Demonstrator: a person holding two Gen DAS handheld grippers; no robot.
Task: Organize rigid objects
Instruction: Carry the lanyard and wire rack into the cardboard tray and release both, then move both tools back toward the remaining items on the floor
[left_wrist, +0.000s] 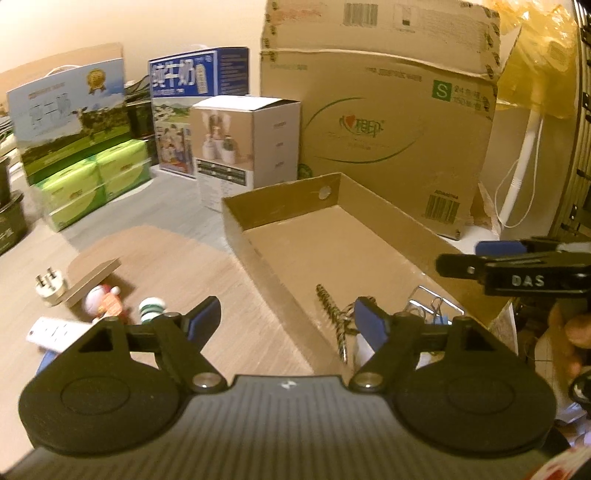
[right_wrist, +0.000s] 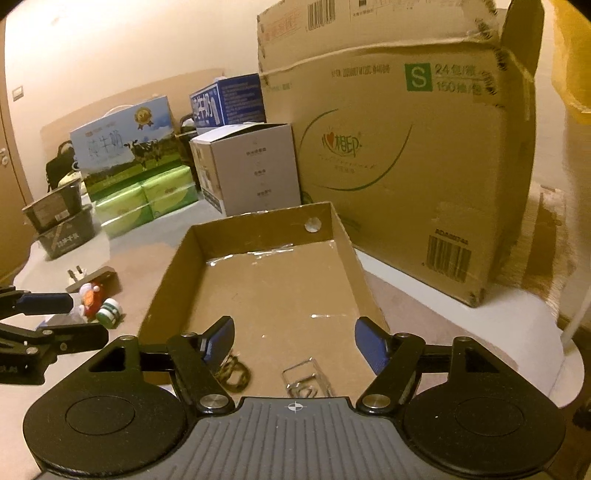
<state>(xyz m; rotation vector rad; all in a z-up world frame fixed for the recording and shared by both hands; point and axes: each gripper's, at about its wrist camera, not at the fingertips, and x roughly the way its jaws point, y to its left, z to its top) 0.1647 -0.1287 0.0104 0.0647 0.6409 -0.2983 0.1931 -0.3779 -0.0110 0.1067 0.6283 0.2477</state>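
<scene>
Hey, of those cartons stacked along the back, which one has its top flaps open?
The small white carton, standing between the green tissue packs and the big brown cardboard box. Its top flaps stand open.

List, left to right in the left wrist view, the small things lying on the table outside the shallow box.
White plug → wooden block → red and white figurine → green and white striped toy.

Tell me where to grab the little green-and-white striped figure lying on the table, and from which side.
Take the striped figure across its rounded middle, coming from above with the left tongs, which are open and nearest. It lies on its side close beside the red-and-white toy, so avoid that side.
</scene>
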